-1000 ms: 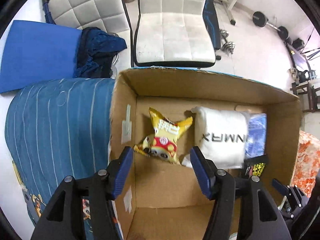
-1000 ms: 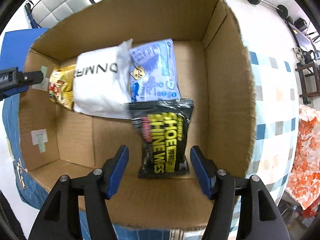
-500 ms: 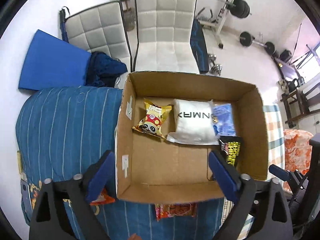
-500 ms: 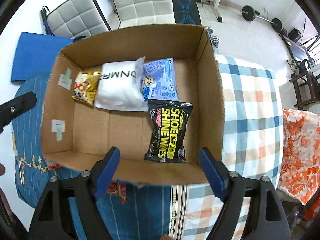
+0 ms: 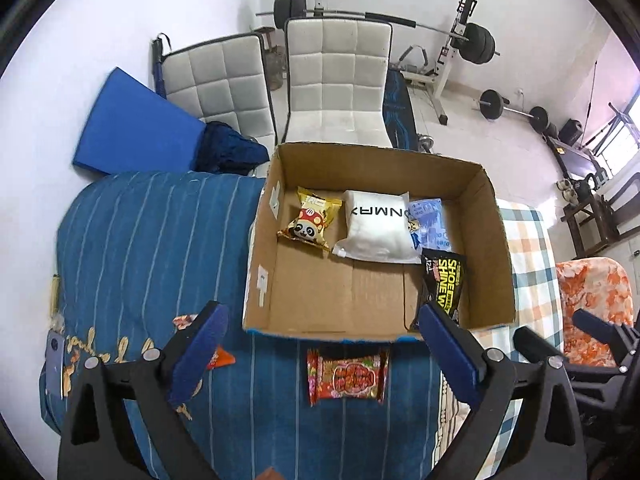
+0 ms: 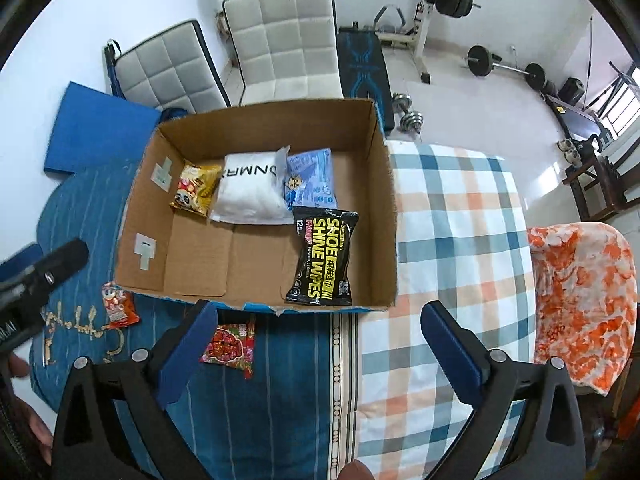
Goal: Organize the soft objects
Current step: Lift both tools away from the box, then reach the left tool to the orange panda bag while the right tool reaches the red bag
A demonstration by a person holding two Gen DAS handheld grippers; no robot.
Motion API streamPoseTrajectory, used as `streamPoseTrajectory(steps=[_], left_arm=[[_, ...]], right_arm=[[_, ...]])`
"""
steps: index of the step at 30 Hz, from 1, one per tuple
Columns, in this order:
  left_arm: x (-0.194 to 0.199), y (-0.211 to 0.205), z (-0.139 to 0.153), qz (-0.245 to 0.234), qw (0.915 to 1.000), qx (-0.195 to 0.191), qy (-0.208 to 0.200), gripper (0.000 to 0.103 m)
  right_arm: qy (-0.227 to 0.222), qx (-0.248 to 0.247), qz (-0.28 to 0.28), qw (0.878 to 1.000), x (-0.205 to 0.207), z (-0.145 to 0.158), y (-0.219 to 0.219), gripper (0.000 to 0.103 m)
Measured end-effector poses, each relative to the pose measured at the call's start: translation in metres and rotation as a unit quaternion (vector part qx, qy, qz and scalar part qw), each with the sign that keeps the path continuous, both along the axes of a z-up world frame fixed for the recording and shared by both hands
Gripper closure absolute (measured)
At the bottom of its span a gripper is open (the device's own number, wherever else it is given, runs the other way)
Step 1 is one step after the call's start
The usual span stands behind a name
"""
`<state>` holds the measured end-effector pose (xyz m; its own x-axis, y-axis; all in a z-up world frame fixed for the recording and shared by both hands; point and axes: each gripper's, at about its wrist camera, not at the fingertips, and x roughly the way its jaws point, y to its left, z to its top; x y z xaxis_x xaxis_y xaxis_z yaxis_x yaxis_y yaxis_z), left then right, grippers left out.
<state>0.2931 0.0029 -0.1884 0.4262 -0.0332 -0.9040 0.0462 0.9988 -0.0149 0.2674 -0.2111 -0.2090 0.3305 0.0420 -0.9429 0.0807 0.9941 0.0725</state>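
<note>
An open cardboard box point(image 5: 256, 264) point(image 6: 384, 208) sits on the bed. Inside lie a yellow panda snack bag point(image 5: 310, 224) point(image 6: 194, 194), a white pouch point(image 5: 378, 226) point(image 6: 252, 192), a light blue pack point(image 5: 430, 226) point(image 6: 312, 180) and a black shoe-wipes pack point(image 5: 444, 284) point(image 6: 324, 256). A red snack pack point(image 5: 346, 376) point(image 6: 230, 344) lies on the blue cover in front of the box. A small orange packet point(image 6: 118, 308) point(image 5: 218, 356) lies to its left. My left gripper point(image 5: 324, 344) and right gripper point(image 6: 320, 340) are open, empty, held above the bed in front of the box.
The bed has a blue striped cover point(image 5: 152, 240) on the left and a plaid sheet point(image 6: 456, 232) on the right. An orange floral cloth point(image 6: 584, 292) lies far right. Two white chairs point(image 5: 336, 80) and gym weights point(image 6: 504, 66) stand behind the bed.
Both grippers have pulled back and up out of the box and opened wider. The red pack and orange packet in front of the box have come into view.
</note>
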Motion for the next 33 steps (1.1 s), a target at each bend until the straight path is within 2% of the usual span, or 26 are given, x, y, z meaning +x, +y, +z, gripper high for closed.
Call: streamPoseTrajectory(steps=[12,20,25,33], left_arm=[[-0.06,-0.025,0.015,0.024,0.9986,0.032,-0.035,0.005],[-0.069,-0.025,0.007,0.023,0.9988,0.033,-0.027,0.005],[-0.069,0.005,-0.024,0.029,0.9988,0.036,0.018,0.005],[-0.066,0.1,-0.098,0.087,0.9892,0.051,0.107,0.005]], right_arm=[[-0.039,0.02,0.023,0.999,-0.054,0.032,-0.015,0.0],[-0.037,0.031,0.027,0.998,-0.073,0.033,-0.018,0.0],[-0.003,0.045,0.036,0.998,-0.076,0.008,0.0,0.0],[0.083,0.068,0.048,0.993,-0.06,-0.08,0.057,0.0]])
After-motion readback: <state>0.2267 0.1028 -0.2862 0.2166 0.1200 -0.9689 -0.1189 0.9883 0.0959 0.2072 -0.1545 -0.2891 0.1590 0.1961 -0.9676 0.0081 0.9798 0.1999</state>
